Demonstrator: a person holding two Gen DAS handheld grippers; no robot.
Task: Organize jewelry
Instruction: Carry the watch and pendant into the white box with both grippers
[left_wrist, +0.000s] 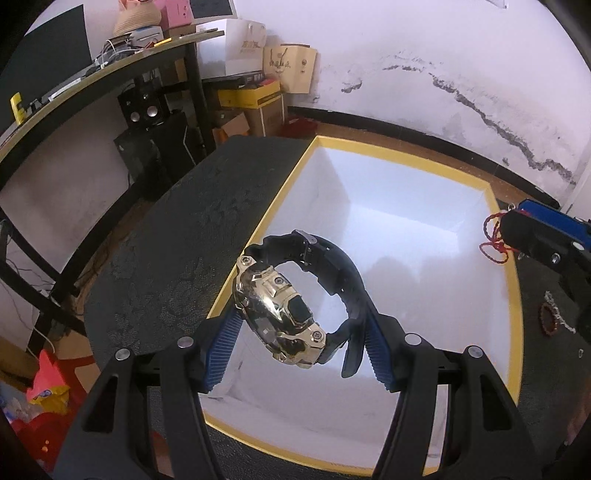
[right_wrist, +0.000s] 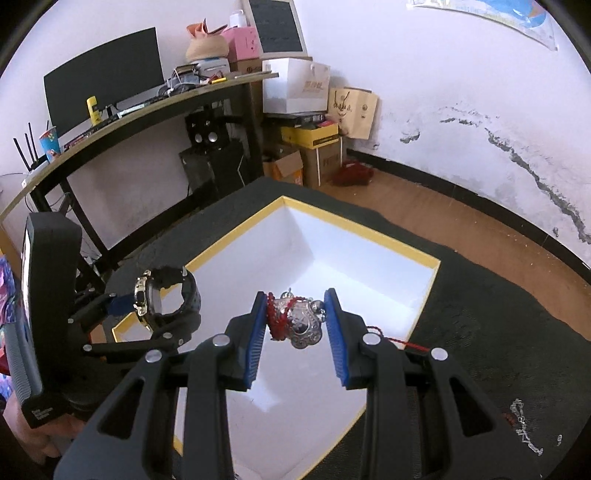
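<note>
Both pieces are mid-carry right now, hovering over the box, so I'd call this the drop-off step. The left gripper (left_wrist: 301, 325) has its blue pads spread fairly wide and clamped on a chunky gold-faced watch (left_wrist: 280, 314) with a black strap; one pad presses the case, the other the band. It hangs just over the near left edge of the open white box with the yellow rim (left_wrist: 515, 295).

The right gripper (right_wrist: 297, 325) is closed much narrower, pinching a silver pendant (right_wrist: 301, 323) wound with red cord (right_wrist: 273, 317) — a loose tail of that cord trails off past the right finger. It sits above the middle of the box.

Next move, I'd guess: lower each one toward the white floor and let go, keeping them apart so cord and strap don't tangle. A silver chain (right_wrist: 526, 430) lies on the dark cloth (right_wrist: 480, 314) to the right, plus a red bead bracelet (left_wrist: 550, 319) — probably next in line.
</note>
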